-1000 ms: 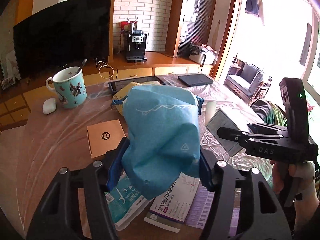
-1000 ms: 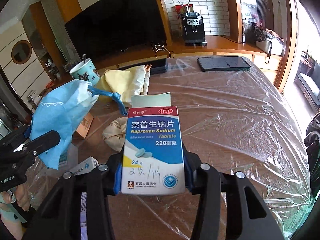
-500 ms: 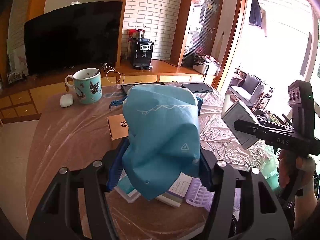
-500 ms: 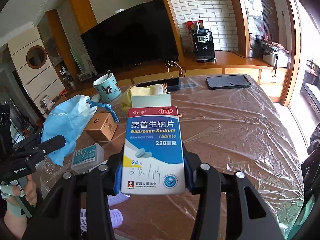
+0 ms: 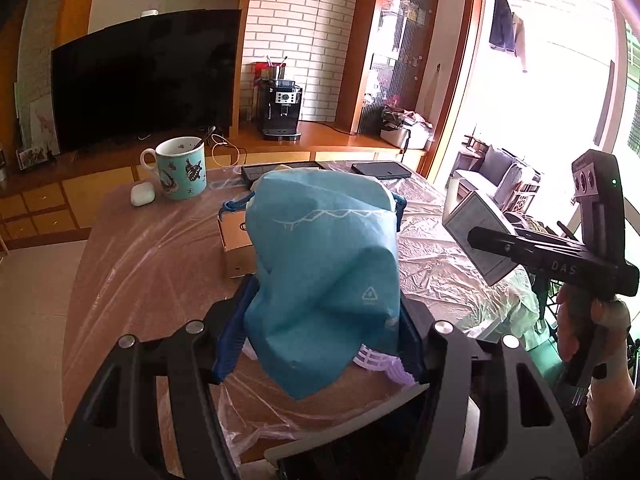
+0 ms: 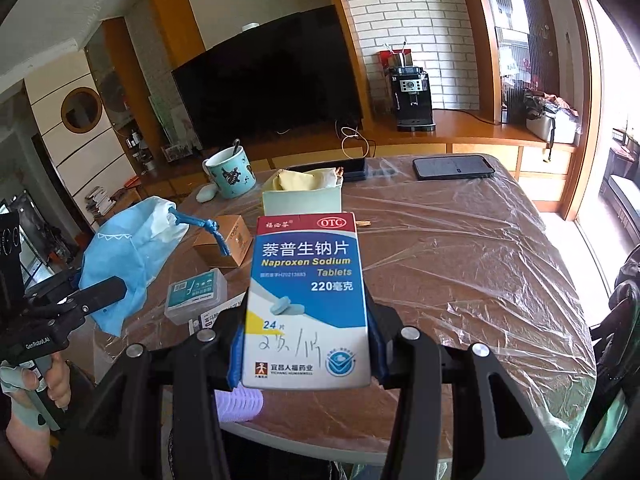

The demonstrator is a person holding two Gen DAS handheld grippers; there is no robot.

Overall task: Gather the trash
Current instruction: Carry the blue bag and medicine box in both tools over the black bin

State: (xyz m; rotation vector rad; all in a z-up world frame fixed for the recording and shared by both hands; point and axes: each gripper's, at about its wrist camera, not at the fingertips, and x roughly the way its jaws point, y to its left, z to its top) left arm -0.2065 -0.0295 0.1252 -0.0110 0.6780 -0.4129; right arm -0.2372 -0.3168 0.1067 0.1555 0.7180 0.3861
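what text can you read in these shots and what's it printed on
"OTC", "萘普生钠片", "Naproxen Sodium Tablets", "220毫克", "24片": medicine box in the right gripper.
Handwriting on that box: not legible. Maker's line at its bottom: too small.
"DAS": right gripper's body, in the left wrist view.
"GenRobot.AI": left gripper's body, in the right wrist view.
Recycling triangle: blue bag; its inner mark too small.
Teal-labelled box, brown carton: too small.

Home living room: television (image 5: 136, 80), sideboard (image 5: 328, 142)
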